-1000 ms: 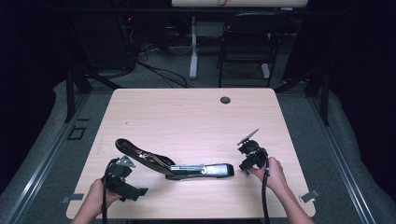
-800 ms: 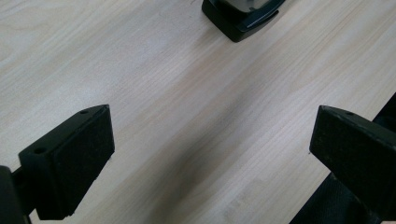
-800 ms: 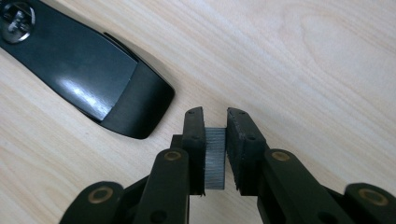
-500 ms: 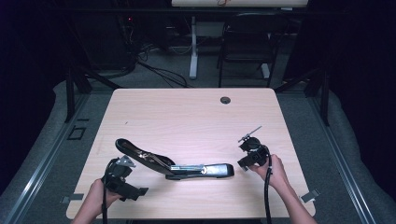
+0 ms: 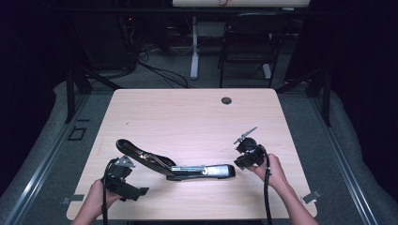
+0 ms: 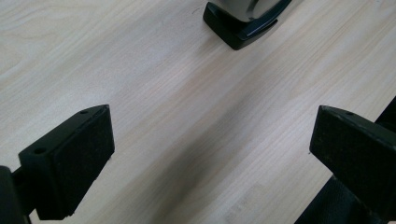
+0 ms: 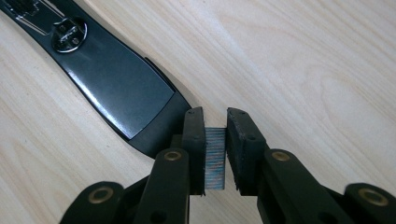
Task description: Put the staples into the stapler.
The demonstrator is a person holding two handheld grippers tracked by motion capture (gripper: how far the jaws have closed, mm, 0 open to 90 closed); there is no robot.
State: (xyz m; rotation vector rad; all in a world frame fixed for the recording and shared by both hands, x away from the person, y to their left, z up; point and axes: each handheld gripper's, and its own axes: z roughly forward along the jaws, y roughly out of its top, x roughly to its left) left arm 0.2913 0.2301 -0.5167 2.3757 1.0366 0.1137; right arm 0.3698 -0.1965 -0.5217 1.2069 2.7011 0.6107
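A long black and silver stapler (image 5: pixel 176 165) lies swung open and flat on the pale wood-grain worktop (image 5: pixel 187 117), near its front edge, between the two hands. The right hand-held gripper (image 7: pixel 215 140) has its jaws nearly together on a small silvery strip of staples (image 7: pixel 215 158), held just beside the stapler's glossy black end, so loading looks begun but the strip is not yet in the magazine. The left hand-held gripper (image 6: pixel 205 154) hovers wide open and empty over bare wood near the stapler's other end.
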